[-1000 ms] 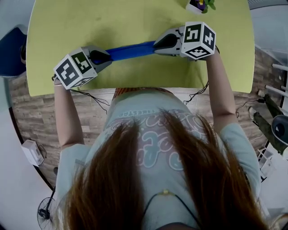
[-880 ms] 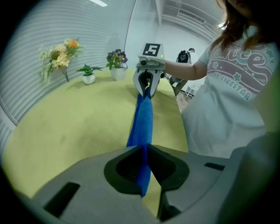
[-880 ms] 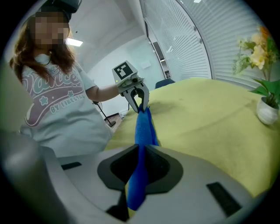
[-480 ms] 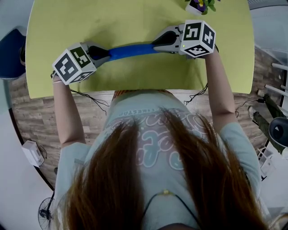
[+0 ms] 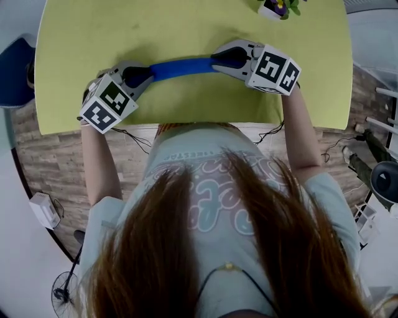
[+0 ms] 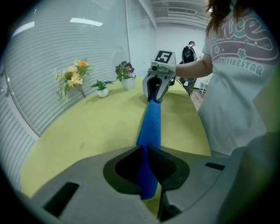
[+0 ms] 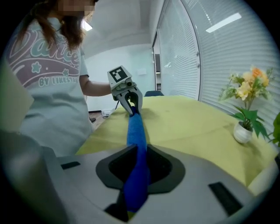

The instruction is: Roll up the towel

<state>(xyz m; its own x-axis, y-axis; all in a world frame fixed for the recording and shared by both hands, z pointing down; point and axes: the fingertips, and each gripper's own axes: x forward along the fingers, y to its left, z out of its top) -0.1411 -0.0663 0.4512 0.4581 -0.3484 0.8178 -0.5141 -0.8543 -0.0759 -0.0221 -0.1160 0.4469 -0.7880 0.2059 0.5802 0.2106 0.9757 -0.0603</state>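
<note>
A blue towel point(image 5: 180, 67), rolled into a thin rope, stretches across the yellow-green table point(image 5: 186, 25) between my two grippers. My left gripper point(image 5: 144, 73) is shut on its left end; in the left gripper view the towel point(image 6: 151, 122) runs out of the pinching jaws point(image 6: 146, 151) to the right gripper point(image 6: 154, 94). My right gripper point(image 5: 217, 61) holds the other end. Its jaws point(image 7: 139, 151) are opening, with the towel point(image 7: 135, 127) still filling the gap and touching both pads. The left gripper point(image 7: 130, 105) shows at the roll's far end.
A small potted plant point(image 5: 273, 6) stands at the table's far edge. Along that edge by the blinds are a flower bunch point(image 6: 72, 78), a small green plant point(image 6: 102, 89) and a purple-flowered pot point(image 6: 126, 76). The person stands close against the table's near edge.
Both grippers have tilted, their marker cubes swinging back toward the person. The rolled towel stays held between them and has shifted slightly farther up the table.
</note>
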